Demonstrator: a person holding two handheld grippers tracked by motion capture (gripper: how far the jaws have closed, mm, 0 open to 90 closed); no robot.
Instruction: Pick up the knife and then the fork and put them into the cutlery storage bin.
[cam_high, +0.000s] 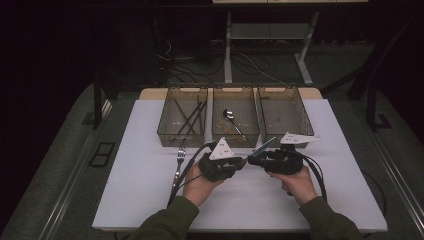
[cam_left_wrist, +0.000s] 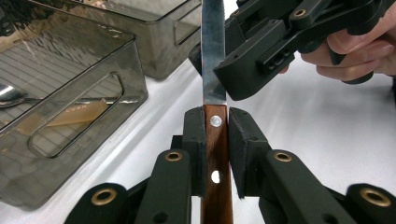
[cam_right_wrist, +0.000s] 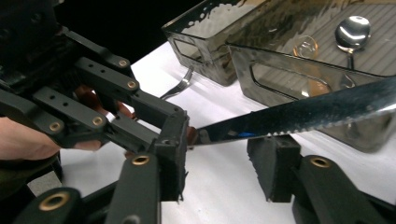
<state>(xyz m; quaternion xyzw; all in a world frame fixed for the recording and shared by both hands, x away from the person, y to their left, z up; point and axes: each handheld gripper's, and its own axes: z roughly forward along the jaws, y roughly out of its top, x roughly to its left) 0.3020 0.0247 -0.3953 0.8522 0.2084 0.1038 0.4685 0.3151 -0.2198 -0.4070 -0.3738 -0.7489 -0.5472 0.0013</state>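
A knife (cam_left_wrist: 214, 70) with a brown wooden handle and a serrated steel blade is held in the air over the white table (cam_high: 150, 190). My left gripper (cam_left_wrist: 217, 135) is shut on the handle, its pads pressed on both sides. In the high view the blade (cam_high: 263, 146) points up and to the right from the left gripper (cam_high: 241, 163). My right gripper (cam_right_wrist: 219, 158) faces the left one, its jaws standing apart. The blade (cam_right_wrist: 303, 114) runs across the gap and over the right pad (cam_right_wrist: 273, 163), and neither pad presses on it.
Three smoky clear bins stand in a row at the table's far side: the left bin (cam_high: 165, 131) holds several dark sticks, the middle bin (cam_high: 215, 132) a spoon (cam_high: 228, 114), the right bin (cam_high: 305, 125) little to see. A fork (cam_high: 179, 162) lies left of my hands.
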